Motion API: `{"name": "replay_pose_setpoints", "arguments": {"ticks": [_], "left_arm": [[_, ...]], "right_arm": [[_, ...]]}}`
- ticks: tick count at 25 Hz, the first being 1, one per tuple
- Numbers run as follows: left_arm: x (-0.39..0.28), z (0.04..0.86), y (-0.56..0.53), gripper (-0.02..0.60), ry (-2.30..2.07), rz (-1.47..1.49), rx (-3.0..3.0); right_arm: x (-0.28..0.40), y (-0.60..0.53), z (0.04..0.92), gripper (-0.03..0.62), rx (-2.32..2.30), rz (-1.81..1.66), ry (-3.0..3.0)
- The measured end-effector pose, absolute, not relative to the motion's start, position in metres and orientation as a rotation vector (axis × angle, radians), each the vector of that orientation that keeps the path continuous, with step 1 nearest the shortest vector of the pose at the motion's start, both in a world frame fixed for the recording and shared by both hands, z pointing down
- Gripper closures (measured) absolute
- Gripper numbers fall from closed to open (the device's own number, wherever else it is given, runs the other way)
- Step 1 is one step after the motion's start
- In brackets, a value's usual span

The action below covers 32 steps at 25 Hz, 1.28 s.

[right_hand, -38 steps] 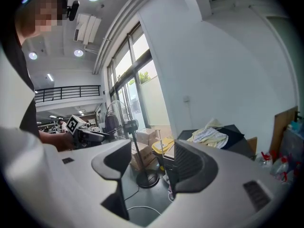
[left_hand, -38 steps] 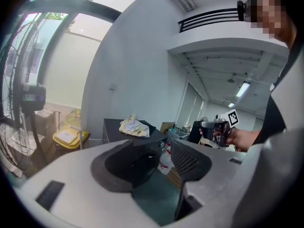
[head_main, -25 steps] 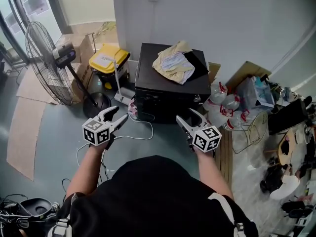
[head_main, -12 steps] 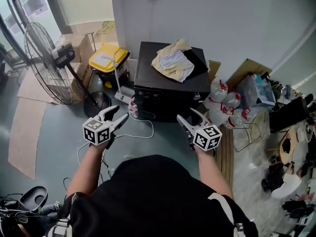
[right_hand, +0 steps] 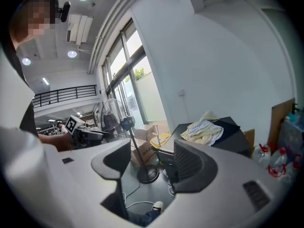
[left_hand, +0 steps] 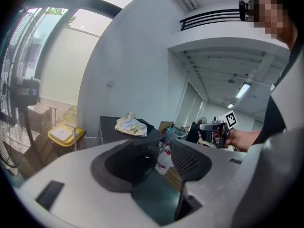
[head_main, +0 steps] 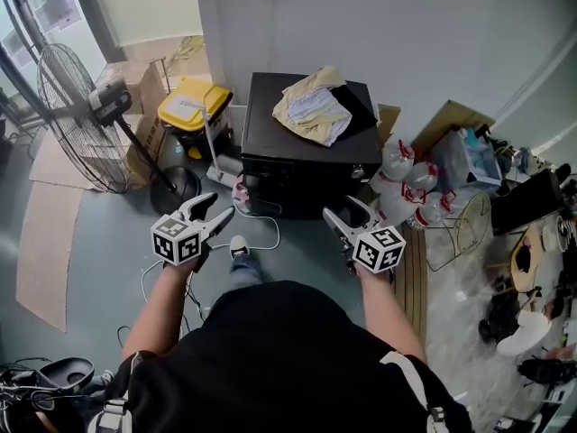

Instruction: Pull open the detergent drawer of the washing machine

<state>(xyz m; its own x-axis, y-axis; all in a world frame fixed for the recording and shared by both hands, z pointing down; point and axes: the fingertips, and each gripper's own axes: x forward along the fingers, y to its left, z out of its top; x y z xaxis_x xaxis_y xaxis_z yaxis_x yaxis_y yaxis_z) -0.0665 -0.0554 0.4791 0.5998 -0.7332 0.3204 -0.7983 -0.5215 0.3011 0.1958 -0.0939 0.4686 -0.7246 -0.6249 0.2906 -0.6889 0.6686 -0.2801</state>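
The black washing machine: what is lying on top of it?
A crumpled pile of pale yellow cloth lies on the washing machine, covering the middle of its top. Whatever is under the cloth cannot be seen.

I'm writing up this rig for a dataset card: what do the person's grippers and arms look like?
The left gripper and right gripper are pale grey plastic two-jaw clamps with dark ridged pads lining the jaws. Each carries a white cube printed with black square markers. The person wears a black short-sleeved top with thin white trim near the shoulders.
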Motion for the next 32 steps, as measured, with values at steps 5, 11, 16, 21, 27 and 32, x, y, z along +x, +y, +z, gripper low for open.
{"name": "replay_pose_setpoints", "arguments": {"ticks": [5, 11, 16, 21, 27, 32], "left_arm": [[-0.066, 0.480, -0.069, 0.339, -1.206, 0.212, 2.416], [-0.068, 0.485, -0.087, 0.339, -1.190, 0.206, 2.419], [-0.075, 0.490, -0.100, 0.339, -1.177, 0.216, 2.413], [-0.078, 0.492, -0.119, 0.339, -1.158, 0.228, 2.411], [-0.079, 0.499, -0.144, 0.339, -1.122, 0.251, 2.417], [-0.085, 0.503, -0.164, 0.339, -1.107, 0.263, 2.414]], "right_arm": [[0.195, -0.102, 0.471, 0.307, 1.087, 0.564, -2.692], [0.198, -0.119, 0.477, 0.307, 1.118, 0.588, -2.674], [0.191, -0.132, 0.480, 0.307, 1.129, 0.615, -2.669], [0.186, -0.147, 0.486, 0.307, 1.140, 0.643, -2.657], [0.186, -0.170, 0.497, 0.307, 1.177, 0.673, -2.628], [0.182, -0.187, 0.502, 0.307, 1.190, 0.696, -2.610]]}}
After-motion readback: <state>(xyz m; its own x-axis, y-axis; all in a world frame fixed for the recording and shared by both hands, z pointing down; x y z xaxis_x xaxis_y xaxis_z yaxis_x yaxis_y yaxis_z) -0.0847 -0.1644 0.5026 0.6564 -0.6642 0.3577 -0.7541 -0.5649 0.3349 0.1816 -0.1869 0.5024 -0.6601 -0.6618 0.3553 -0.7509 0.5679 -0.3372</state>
